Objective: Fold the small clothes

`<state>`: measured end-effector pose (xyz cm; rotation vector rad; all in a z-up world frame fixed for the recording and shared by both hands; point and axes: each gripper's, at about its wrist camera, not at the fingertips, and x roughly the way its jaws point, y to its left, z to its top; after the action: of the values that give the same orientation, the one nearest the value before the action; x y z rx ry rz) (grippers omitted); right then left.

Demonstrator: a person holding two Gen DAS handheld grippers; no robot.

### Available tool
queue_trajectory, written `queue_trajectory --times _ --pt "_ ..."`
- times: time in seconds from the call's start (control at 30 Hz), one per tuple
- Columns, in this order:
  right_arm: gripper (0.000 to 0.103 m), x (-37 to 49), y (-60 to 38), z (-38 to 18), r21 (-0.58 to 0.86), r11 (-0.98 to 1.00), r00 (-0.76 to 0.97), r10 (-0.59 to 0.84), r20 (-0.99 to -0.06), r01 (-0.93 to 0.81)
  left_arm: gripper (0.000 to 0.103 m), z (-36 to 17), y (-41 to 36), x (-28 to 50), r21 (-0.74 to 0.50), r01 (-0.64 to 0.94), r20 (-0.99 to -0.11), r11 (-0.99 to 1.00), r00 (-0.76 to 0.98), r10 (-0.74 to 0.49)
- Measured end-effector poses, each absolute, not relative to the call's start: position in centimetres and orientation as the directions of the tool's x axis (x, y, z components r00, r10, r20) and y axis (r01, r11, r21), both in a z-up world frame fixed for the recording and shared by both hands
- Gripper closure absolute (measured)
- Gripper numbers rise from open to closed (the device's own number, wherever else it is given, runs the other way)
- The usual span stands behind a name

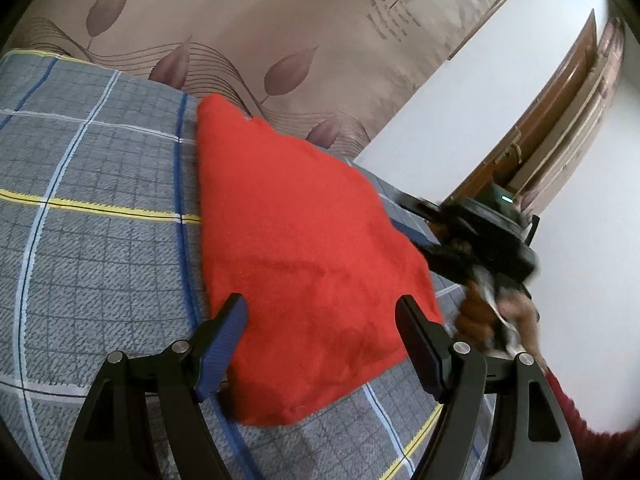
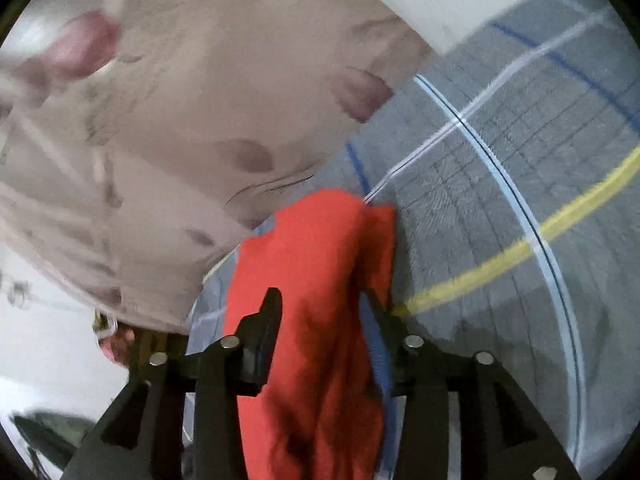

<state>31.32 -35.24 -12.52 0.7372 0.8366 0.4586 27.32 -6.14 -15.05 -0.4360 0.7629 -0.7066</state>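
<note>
soft even indoor light, heavy fisheye bending at the edges, right wrist view smeared by motion blur.

The red garment (image 1: 304, 248) is showing a soft, matt, fleecy cloth with a short nap and no sheen. The bed cover (image 1: 100, 208) under it is looking like a coarser woven cloth, matt, with a ribbed grey texture crossed by printed lines. The curtain (image 1: 248, 20) behind is reading as a smooth fabric with a faint satin gloss. The left tongs (image 1: 320, 316) are showing matt black plastic arms, shiny metal rivets and ridged blue rubbery pads (image 1: 224, 340). The door frame (image 1: 560, 120) is appearing as varnished, slightly glossy wood.
</note>
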Motion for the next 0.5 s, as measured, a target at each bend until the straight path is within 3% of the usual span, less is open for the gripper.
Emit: queue_trajectory --times 0.17,0.2,0.23,0.5 --pt "0.062 25.3 -31.3 -12.1 0.606 0.777 0.535 0.590 -0.604 -0.173 0.027 -14.9 -6.5 27.2 -0.575 0.430 -0.477 0.696 0.515 -0.713" --pt "0.067 24.8 -31.0 -12.6 0.573 0.801 0.527 0.567 -0.633 -0.173 0.027 -14.8 -6.6 27.1 -0.564 0.432 -0.485 0.703 0.516 -0.706" --pt "0.097 24.2 -30.5 -13.3 0.537 0.826 0.511 0.541 -0.668 -0.173 0.027 -14.7 -6.8 27.0 -0.550 0.434 -0.498 0.713 0.515 -0.698" --pt "0.100 22.0 -32.9 -15.2 0.594 0.797 0.526 0.554 -0.645 -0.111 0.027 -14.9 -6.9 25.1 -0.492 0.446 -0.558 0.747 0.497 -0.665"
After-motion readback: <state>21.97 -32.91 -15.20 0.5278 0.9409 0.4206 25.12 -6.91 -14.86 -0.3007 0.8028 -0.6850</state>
